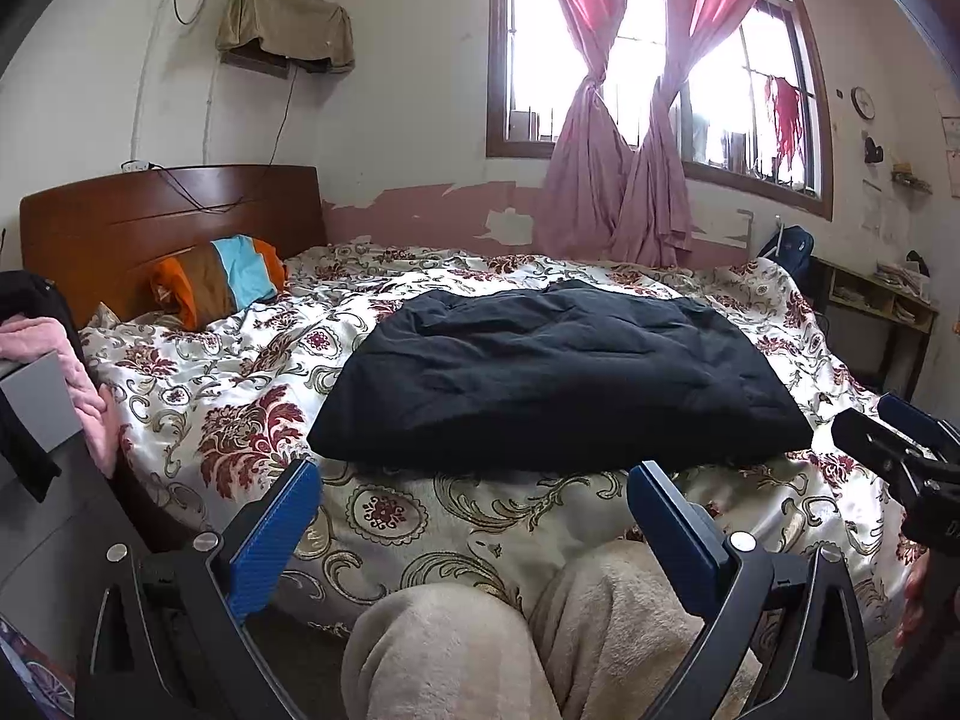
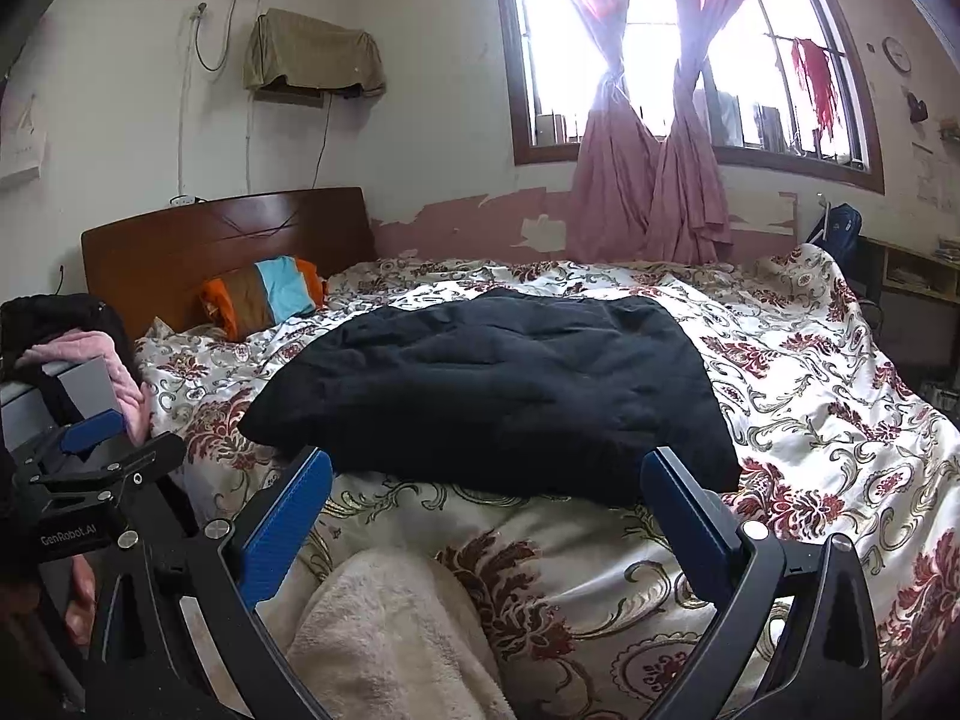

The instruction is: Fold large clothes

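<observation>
Black garment (image 1: pixel 558 372), already folded into a compact rectangle mid-bed (image 1: pixel 252 420); left tongs (image 1: pixel 474 504) and right tongs (image 2: pixel 486 498) apart, empty, near its front edge; little apparently remains.

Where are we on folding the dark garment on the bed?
Done: the black garment lies as a compact rectangle on the floral bedspread. In hand: nothing; the left gripper and right gripper are open, short of it. Left: any further fold; I can't tell.

Right gripper (image 2: pixel 486 516) is spread wide with nothing in it, the folded black garment (image 2: pixel 492 384) lying just ahead on the floral bedspread (image 2: pixel 810 396), left gripper (image 2: pixel 90 438) off to its left.
</observation>
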`<state>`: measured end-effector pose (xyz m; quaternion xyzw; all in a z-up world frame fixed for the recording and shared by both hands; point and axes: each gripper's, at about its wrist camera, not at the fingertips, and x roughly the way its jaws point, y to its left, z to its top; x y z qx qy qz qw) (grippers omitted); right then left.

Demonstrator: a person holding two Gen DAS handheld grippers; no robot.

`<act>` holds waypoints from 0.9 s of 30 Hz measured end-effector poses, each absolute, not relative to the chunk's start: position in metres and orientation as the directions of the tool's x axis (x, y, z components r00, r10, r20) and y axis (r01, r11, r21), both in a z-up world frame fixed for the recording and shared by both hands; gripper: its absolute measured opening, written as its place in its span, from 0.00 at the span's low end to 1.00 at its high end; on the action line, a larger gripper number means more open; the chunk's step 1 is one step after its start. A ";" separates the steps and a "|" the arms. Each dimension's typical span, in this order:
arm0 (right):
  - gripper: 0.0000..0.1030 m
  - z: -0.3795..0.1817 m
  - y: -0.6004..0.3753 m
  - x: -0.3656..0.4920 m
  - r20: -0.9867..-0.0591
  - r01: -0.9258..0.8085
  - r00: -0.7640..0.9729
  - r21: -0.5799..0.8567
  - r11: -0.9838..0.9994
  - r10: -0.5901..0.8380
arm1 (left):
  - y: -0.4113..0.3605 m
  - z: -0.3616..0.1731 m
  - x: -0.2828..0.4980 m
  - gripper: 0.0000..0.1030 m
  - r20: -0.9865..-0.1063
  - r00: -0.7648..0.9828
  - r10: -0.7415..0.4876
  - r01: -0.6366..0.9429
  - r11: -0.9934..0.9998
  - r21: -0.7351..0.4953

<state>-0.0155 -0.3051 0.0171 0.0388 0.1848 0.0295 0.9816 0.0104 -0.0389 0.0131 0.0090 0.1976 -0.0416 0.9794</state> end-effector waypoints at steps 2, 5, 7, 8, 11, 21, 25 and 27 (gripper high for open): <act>0.98 0.016 -0.304 -0.015 -0.364 -0.047 0.928 0.086 0.995 0.076 | -0.039 0.012 0.010 1.00 -0.389 0.918 -0.075 0.084 0.996 0.007; 0.98 0.016 -0.304 -0.016 -0.361 -0.045 0.930 0.088 0.995 0.074 | -0.040 0.012 0.010 1.00 -0.391 0.917 -0.076 0.085 0.996 0.006; 0.98 0.016 -0.305 -0.016 -0.361 -0.043 0.930 0.091 0.995 0.073 | -0.040 0.012 0.010 1.00 -0.390 0.918 -0.077 0.086 0.996 0.006; 0.98 0.016 -0.306 -0.016 -0.360 -0.042 0.930 0.091 0.995 0.072 | -0.040 0.012 0.010 1.00 -0.390 0.918 -0.076 0.085 0.996 0.006; 0.98 0.016 -0.307 -0.016 -0.362 -0.040 0.930 0.093 0.995 0.071 | -0.040 0.012 0.010 1.00 -0.391 0.917 -0.074 0.083 0.997 0.007; 0.98 0.014 -0.306 -0.016 -0.364 -0.043 0.928 0.093 0.995 0.074 | -0.040 0.011 0.010 1.00 -0.395 0.916 -0.077 0.086 0.996 0.006; 0.98 0.014 -0.306 -0.016 -0.365 -0.043 0.928 0.093 0.995 0.075 | -0.039 0.011 0.010 1.00 -0.395 0.915 -0.078 0.086 0.996 0.004; 0.98 0.014 -0.306 -0.015 -0.367 -0.044 0.927 0.094 0.995 0.076 | -0.039 0.010 0.009 1.00 -0.395 0.915 -0.076 0.085 0.996 0.004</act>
